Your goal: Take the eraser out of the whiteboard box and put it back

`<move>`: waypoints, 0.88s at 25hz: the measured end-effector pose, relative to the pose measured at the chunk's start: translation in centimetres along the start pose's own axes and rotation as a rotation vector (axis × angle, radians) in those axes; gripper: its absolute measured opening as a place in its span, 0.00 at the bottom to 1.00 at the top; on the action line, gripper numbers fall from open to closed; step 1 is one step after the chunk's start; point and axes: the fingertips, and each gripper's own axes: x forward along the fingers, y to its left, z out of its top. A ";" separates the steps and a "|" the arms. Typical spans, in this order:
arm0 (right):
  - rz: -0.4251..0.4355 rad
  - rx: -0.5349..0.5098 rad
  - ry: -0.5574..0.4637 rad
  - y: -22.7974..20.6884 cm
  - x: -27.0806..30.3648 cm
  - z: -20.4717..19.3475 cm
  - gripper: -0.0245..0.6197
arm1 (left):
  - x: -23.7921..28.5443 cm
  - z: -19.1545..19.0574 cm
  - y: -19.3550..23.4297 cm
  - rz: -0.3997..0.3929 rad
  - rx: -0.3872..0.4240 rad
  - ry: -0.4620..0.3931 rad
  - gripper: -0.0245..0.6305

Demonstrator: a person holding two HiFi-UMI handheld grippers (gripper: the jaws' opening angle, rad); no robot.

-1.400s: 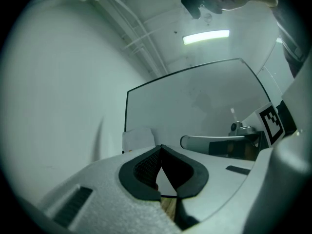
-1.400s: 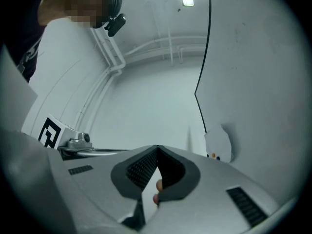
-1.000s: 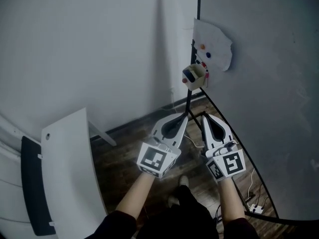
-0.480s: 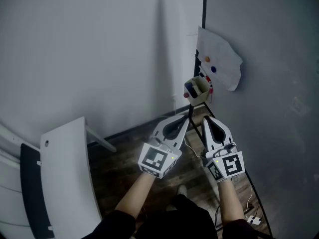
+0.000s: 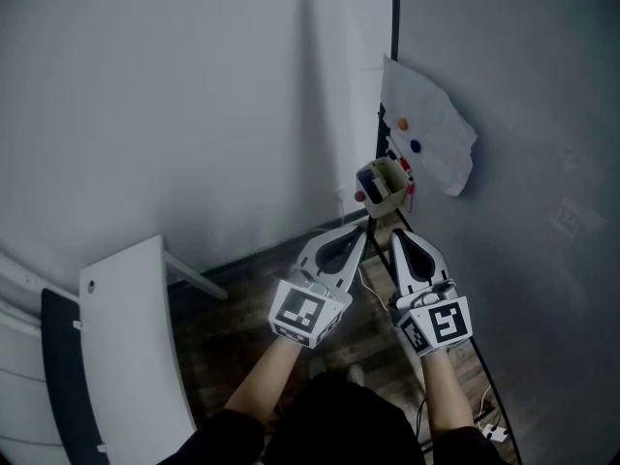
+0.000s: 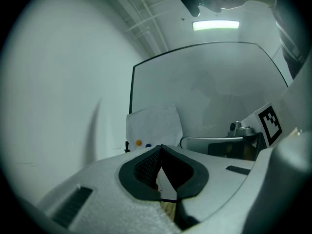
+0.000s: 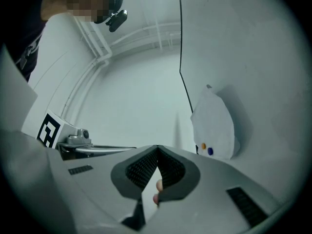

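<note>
A small beige whiteboard box (image 5: 385, 190) hangs on the black left edge of the whiteboard (image 5: 523, 114). The dark eraser (image 5: 368, 178) stands in it, with marker caps beside it. My left gripper (image 5: 361, 225) points at the box from just below, shut and empty; in the left gripper view its tips (image 6: 161, 147) meet. The right gripper (image 5: 395, 234) is beside it, under the box, also shut with nothing held (image 7: 157, 148). Neither gripper touches the box.
A white paper sheet (image 5: 431, 143) is pinned to the board by an orange and a blue magnet just above the box. A white chair back (image 5: 126, 337) stands at the lower left. Cables (image 5: 484, 419) lie on the wooden floor (image 5: 232, 318) by the board's foot.
Both grippers have moved forward toward the box, side by side, and the box now sits closer above their tips. The jaws stayed shut.
</note>
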 end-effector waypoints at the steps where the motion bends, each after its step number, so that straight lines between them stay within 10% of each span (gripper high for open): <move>1: 0.000 0.003 -0.004 -0.2 0.3 -0.1 0.04 | 0.3 -0.2 0.3 -0.001 -0.002 0.003 0.04; 22: -0.229 -0.063 0.173 -6.2 7.9 -10.4 0.04 | 7.1 -8.5 7.2 -0.216 -0.091 0.079 0.04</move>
